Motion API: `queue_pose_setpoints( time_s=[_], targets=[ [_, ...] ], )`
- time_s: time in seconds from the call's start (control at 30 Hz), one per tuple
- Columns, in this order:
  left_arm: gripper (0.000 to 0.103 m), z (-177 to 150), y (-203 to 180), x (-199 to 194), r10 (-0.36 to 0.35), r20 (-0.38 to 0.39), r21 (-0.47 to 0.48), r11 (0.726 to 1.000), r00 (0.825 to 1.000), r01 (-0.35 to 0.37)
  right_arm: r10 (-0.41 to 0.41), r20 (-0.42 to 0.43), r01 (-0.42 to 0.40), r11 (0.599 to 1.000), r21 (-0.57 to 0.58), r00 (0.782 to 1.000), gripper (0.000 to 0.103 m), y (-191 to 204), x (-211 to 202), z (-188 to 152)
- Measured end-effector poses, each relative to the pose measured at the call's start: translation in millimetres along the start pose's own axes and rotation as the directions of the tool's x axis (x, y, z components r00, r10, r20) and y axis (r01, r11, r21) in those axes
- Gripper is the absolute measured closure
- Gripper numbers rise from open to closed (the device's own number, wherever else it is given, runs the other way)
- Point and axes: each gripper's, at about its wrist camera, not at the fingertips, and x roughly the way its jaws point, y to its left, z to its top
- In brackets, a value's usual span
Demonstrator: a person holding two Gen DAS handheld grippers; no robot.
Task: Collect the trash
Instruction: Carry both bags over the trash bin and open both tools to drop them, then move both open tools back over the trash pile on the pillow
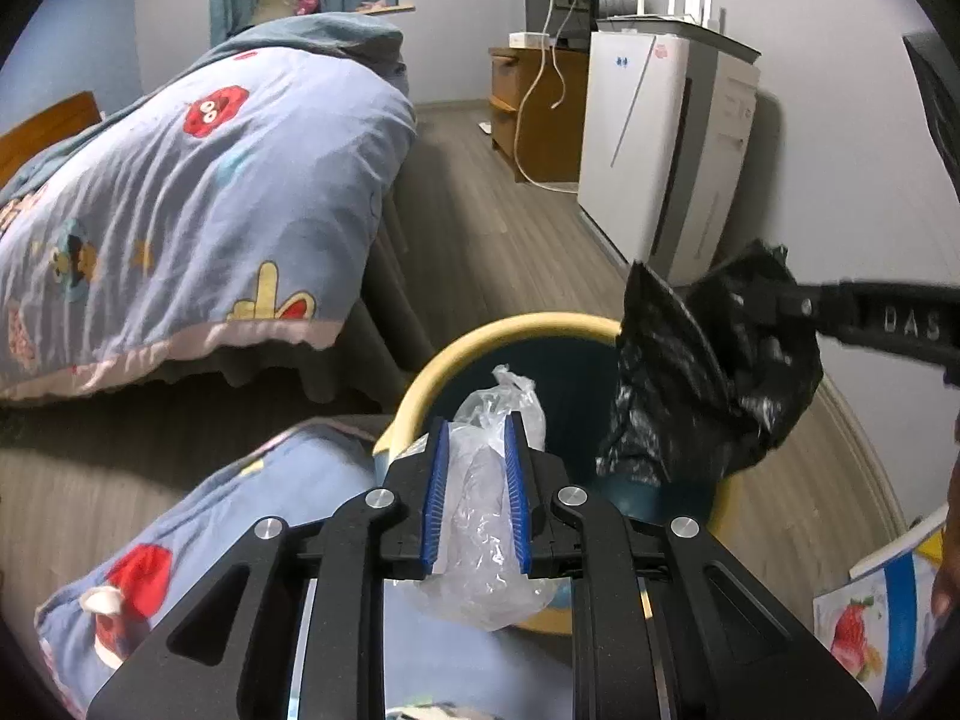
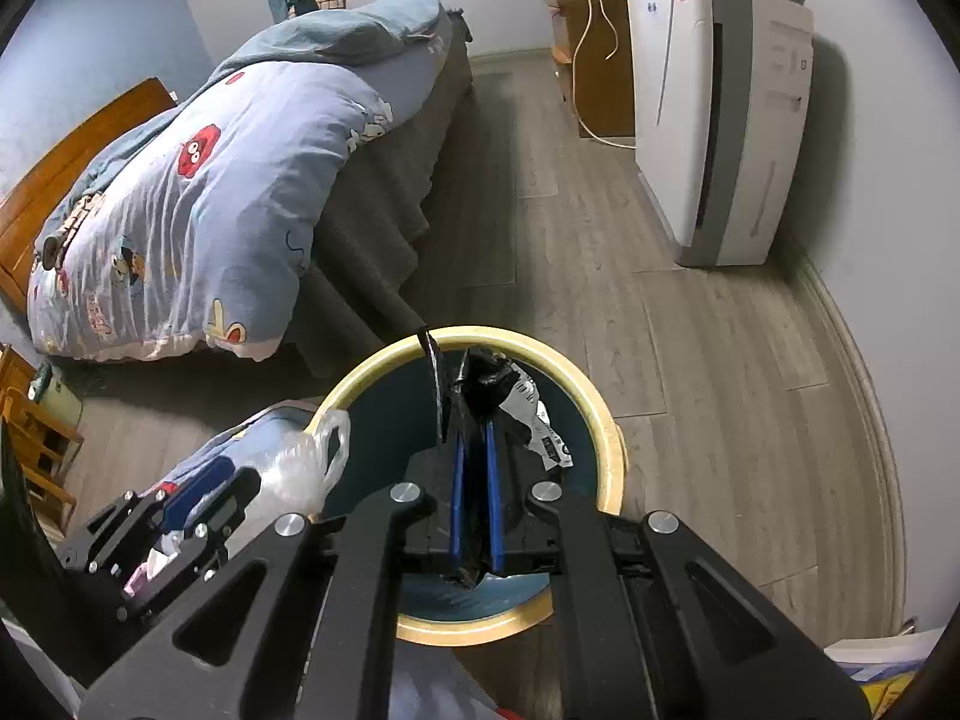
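Bedroom, wood-plank floor (image 2: 690, 360). A round bin (image 2: 609, 438) with a pale yellow rim and dark blue inside stands on the floor just off the foot corner of the bed (image 2: 384, 210).

Left gripper (image 1: 477, 438): blue pads clamped on a crumpled clear plastic bag (image 1: 486, 516). The bag bulges out past the fingertips in front and hangs below the jaws behind. In the left wrist view it sits over the near-left part of the bin's rim (image 1: 420, 384); in the right wrist view the same bag (image 2: 312, 462) touches or overlaps the left edge of the rim, not inside the opening.

Right gripper (image 2: 474, 414): pads nearly together, pinching a black plastic bag (image 2: 492, 384). The bag crumples out ahead of the fingertips, with a grey-white printed patch on its right side. It hangs over the bin's opening. From the left wrist view the black bag (image 1: 690, 384) is above the right edge of the rim, and whether its lower end touches the rim I cannot tell.

Surroundings: blue cartoon-print quilt (image 1: 180, 210) on the bed, one corner drooping beside the bin on the left. White air purifier (image 2: 720, 120) against the right-hand wall, well apart from the bin. Wooden cabinet (image 1: 540, 108) beyond it with a white cable hanging down.
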Motion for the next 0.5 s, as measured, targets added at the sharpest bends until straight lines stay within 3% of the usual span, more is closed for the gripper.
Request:
queue_pose_setpoints(
  time_s=[0.13,0.2,0.27,0.33,0.4,0.47,0.5],
  targets=[
    [0.073,3,0,-3,-0.010,0.019,-0.007,1.000,1.000,0.010,0.014,-0.017,-0.013,1.000,0.009,1.000,0.095,0,4,-2],
    [0.071,2,-1,-4,-0.013,0.018,-0.007,1.000,1.000,0.014,0.005,-0.021,-0.005,1.000,0.005,1.000,0.088,0,5,-2],
    [0.065,0,-1,-3,-0.006,0.014,-0.003,1.000,1.000,0.006,-0.003,-0.016,0.003,1.000,0.008,1.000,0.059,-1,5,-2],
    [0.046,-3,0,-4,0.001,0.017,-0.007,1.000,1.000,0.000,-0.012,-0.003,0.012,1.000,0.014,1.000,0.048,-1,4,-1],
    [0.039,-6,3,-6,0.005,0.019,-0.015,1.000,1.000,-0.005,-0.016,0.006,0.015,1.000,0.011,1.000,0.037,1,2,0],
    [0.031,-8,7,-7,0.019,0.014,-0.027,0.999,1.000,-0.018,-0.015,0.010,0.015,1.000,0.012,1.000,0.017,2,2,0],
    [0.021,-9,9,-9,0.026,0.017,-0.033,0.999,1.000,-0.025,-0.005,0.013,0.005,1.000,0.010,1.000,0.014,4,1,0]
  ],
)
